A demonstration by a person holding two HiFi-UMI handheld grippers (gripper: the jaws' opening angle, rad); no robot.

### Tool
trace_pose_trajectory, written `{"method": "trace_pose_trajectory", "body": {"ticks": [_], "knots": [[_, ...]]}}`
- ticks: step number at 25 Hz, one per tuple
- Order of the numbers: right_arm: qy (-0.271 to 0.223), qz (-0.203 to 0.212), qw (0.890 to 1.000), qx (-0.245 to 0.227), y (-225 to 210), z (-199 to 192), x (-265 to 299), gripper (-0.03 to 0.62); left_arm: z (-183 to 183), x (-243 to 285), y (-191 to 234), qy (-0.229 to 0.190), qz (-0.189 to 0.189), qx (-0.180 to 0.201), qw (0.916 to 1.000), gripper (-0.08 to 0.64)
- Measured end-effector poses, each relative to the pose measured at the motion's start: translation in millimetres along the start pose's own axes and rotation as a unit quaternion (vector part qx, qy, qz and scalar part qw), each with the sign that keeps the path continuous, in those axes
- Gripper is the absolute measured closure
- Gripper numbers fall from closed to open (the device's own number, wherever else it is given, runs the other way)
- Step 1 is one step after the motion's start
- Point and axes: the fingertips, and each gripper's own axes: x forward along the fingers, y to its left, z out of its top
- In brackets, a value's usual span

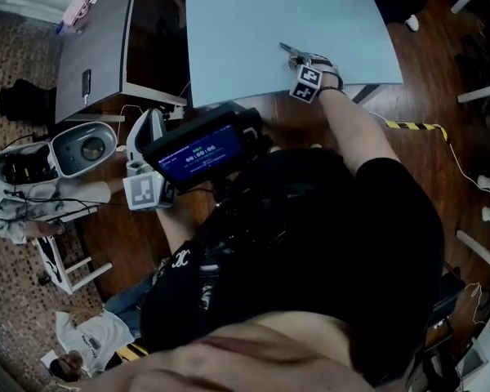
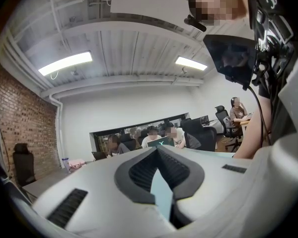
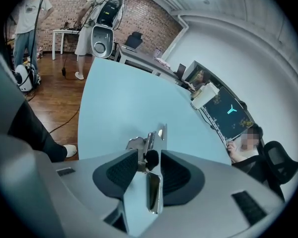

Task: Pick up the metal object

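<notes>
We see the pale blue counter [image 1: 253,31] filling the top of the head view. Off it, at 9 o'clock, our left gripper [image 1: 147,133] is low beside the body, its jaws together on nothing. At 1 o'clock, by the counter's near edge, our right gripper [image 1: 299,62] is clamped on the metal object [image 1: 287,49]. The object sits between the pads and pokes out past the tips toward 11 o'clock.
</notes>
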Motion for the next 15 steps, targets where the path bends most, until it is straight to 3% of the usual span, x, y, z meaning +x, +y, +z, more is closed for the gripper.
{"method": "trace_pose_trajectory", "body": {"ticks": [4, 15], "knots": [[-0.003, -0.011, 1.000, -0.001, -4, 1, -2, 0.533, 0, 1, -1, 0.002, -0.002, 0.001, 1.0000, 0.560], [-0.063, -0.048, 0.997, 0.022, -29, 26, -41, 0.546, 1, 12, -4, -0.012, -0.025, -0.003, 0.9996, 0.560]]}}
